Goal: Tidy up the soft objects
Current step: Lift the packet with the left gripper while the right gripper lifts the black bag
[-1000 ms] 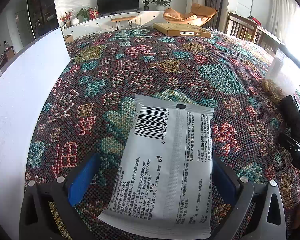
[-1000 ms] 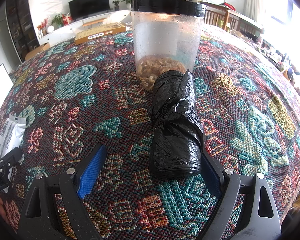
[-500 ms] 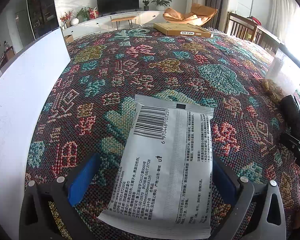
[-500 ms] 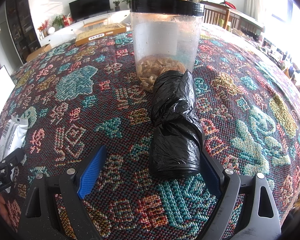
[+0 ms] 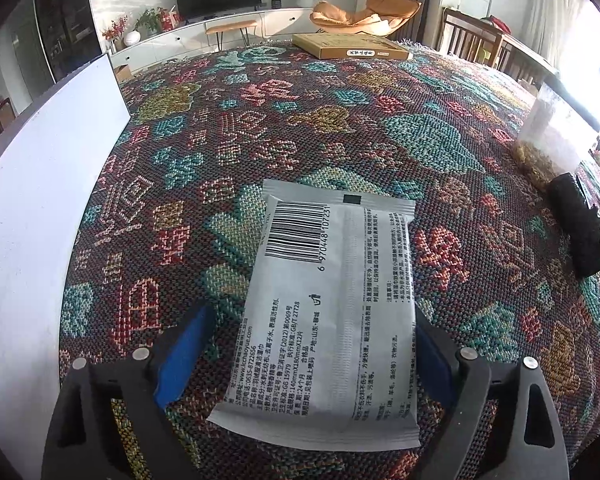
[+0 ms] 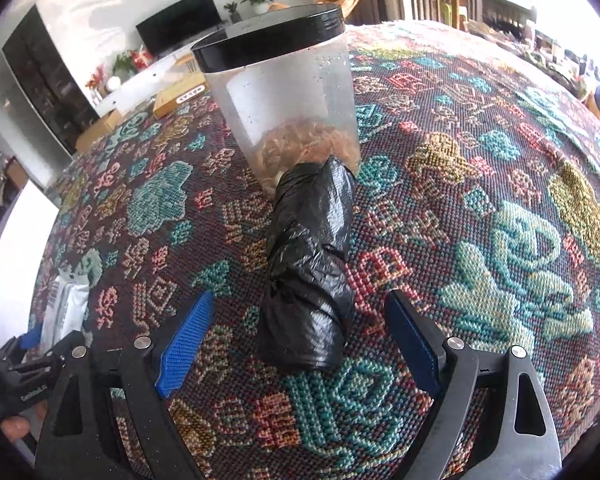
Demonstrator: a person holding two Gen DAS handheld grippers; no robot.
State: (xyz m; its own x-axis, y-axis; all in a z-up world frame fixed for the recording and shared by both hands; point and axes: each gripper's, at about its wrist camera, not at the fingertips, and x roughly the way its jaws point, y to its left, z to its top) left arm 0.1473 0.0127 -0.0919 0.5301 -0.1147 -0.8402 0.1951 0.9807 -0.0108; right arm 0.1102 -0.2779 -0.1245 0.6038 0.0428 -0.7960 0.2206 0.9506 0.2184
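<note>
A white wipes pack (image 5: 332, 312) with a barcode lies flat on the patterned cloth. My left gripper (image 5: 312, 314) straddles its near half and its jaws are closing. The left pad (image 5: 184, 356) stands a little off the pack's edge, and the right pad is at the other edge. A black rolled plastic bag (image 6: 312, 264) lies lengthwise between the fingers of my right gripper (image 6: 300, 296). Those jaws are closing too, with cloth showing on both sides of the roll. The left wrist view has the roll (image 5: 576, 220) at far right. The right wrist view has the pack (image 6: 66, 304) at far left.
A clear jar (image 6: 284, 92) with a black lid and dried bits inside stands against the roll's far end. A flat cardboard box (image 5: 348, 46) lies at the table's far edge. A white board (image 5: 40, 200) borders the left side. Chairs stand beyond the table.
The left gripper's fingers have drawn closer to the pack. The right gripper shifted and rolled, so the black roll now sits mid-gap instead of against the right finger.
</note>
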